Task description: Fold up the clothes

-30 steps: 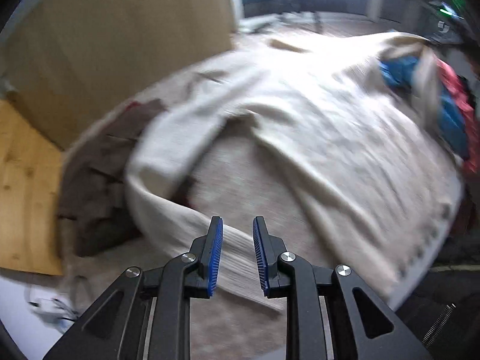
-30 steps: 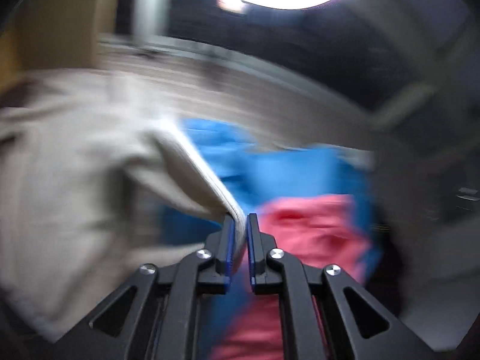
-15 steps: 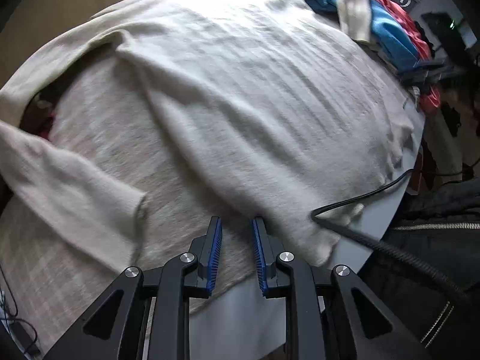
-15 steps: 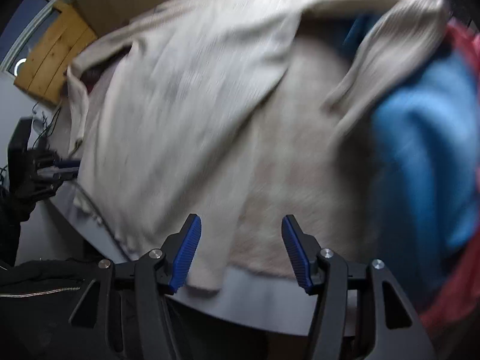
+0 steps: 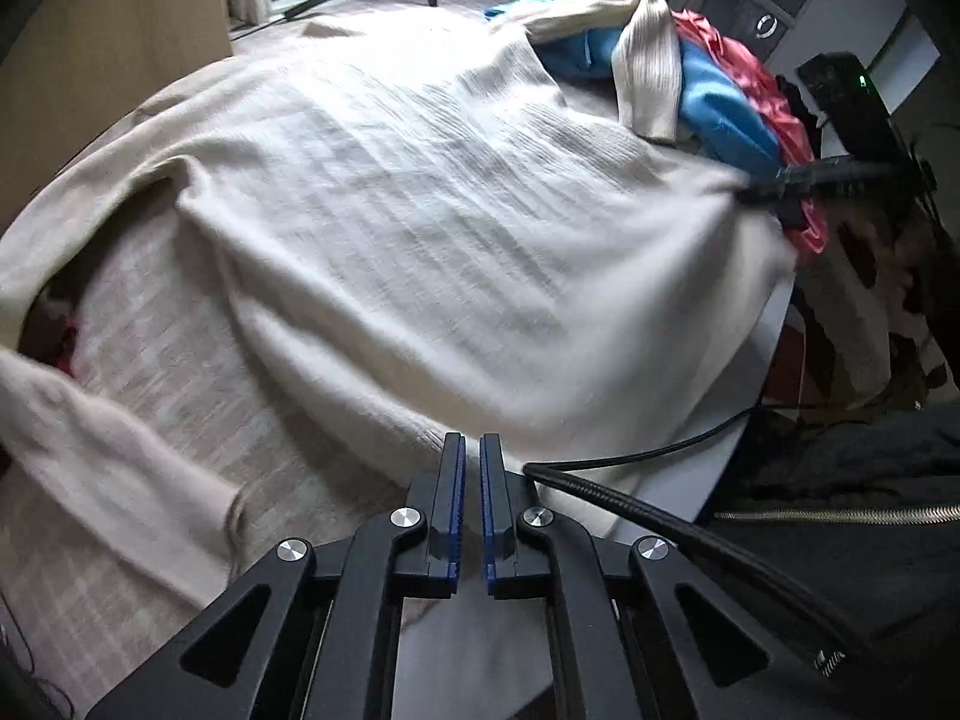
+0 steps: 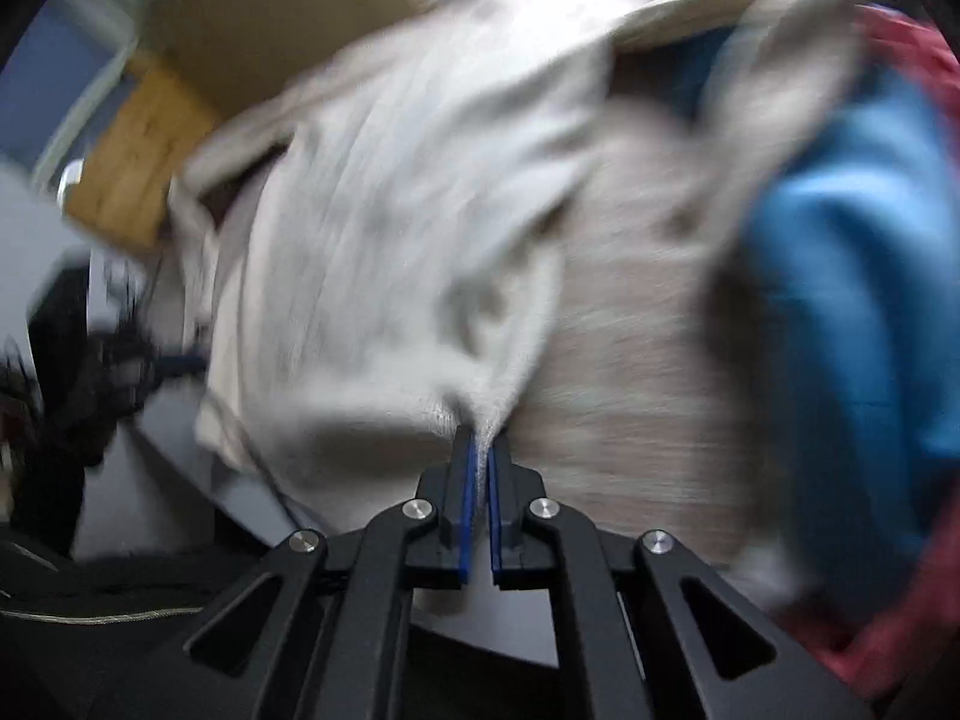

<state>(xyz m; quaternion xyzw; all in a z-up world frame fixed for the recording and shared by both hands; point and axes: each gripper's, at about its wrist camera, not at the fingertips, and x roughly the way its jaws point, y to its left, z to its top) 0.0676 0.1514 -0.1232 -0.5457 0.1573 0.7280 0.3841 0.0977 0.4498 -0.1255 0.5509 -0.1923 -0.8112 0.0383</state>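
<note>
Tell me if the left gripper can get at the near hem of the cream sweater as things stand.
Probably yes: the left gripper sits at the cream sweater hem, jaws closing, nothing covering the edge. A black cable lies just beside it.

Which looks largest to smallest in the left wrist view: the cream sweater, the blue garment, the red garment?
1. cream sweater, spread over most of the table, by far the largest.
2. blue garment and red garment: both lie bunched, partly covered and far from the camera, so their order is unsure.
</note>
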